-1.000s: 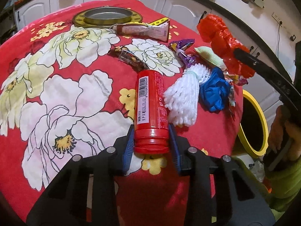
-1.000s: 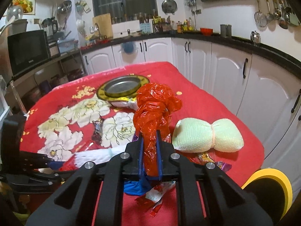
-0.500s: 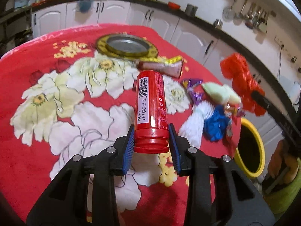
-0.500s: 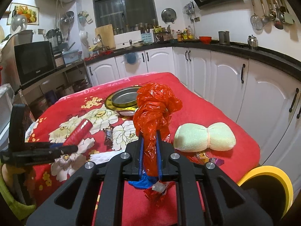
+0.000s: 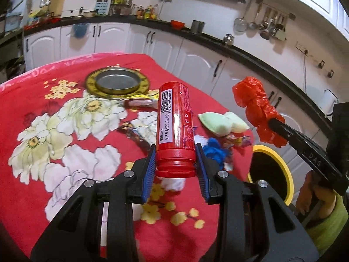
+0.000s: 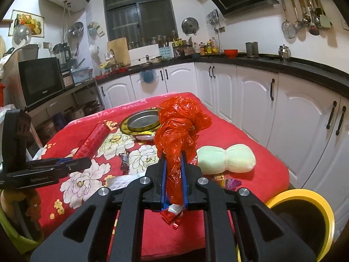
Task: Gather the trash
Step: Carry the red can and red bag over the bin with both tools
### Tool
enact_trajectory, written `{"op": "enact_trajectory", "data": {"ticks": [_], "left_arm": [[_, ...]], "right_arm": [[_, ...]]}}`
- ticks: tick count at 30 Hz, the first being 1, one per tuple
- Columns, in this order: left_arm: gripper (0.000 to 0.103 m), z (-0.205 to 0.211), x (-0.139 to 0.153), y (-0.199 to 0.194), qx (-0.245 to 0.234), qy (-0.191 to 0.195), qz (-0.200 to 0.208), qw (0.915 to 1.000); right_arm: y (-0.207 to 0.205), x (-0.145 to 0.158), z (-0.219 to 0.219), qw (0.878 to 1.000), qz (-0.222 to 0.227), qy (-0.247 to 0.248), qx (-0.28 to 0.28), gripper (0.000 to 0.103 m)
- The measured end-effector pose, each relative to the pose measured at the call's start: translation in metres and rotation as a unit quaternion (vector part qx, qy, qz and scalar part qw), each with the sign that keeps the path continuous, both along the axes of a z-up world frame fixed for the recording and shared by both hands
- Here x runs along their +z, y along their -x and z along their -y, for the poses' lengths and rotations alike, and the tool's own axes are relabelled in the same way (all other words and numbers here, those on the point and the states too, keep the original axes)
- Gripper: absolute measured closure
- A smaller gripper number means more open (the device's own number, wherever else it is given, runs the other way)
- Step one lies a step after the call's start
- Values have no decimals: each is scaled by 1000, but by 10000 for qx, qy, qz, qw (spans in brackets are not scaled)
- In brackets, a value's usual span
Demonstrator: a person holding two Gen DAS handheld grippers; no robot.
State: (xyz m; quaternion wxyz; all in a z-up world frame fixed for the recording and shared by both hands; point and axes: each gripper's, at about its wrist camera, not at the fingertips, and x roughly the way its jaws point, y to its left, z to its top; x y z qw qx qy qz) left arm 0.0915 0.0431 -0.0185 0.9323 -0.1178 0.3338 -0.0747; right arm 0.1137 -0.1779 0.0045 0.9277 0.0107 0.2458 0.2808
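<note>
With both items now lifted clear of the red floral counter (image 5: 54, 131), the collection step passes from pickup to transport. The left gripper (image 5: 175, 168) has its fingers narrowed onto the cap end of the red canister (image 5: 175, 126), which is carried in the air; one second earlier it lay flat on the cloth beside the white tassel bundle. The right gripper (image 6: 174, 174) has its fingers pinched almost fully together on the red plastic bag (image 6: 178, 126), held raised as before but carried closer to the yellow-rimmed bin (image 6: 305, 207) beside the counter edge. Remaining trash, including the green sponge (image 6: 226, 157) and candy wrappers (image 6: 226, 182), lies uncollected.
</note>
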Motion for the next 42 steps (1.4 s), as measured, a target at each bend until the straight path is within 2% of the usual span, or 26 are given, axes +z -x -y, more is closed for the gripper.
{"op": "enact_trajectory", "data": {"ticks": [16,29,42], "left_arm": [[76,53,5,-13,-519,179,84,9985],[76,111,10,-25,-1139,38,152,9934],[76,155,-2,-33,-1592,-32,24,9872]], "right_arm": [[19,3,48,9990,94,-9,-448,92],[32,-3,88,9959,45,-13,-902,92],[37,-14,126,9911,-74,-48,-1330,92]]}}
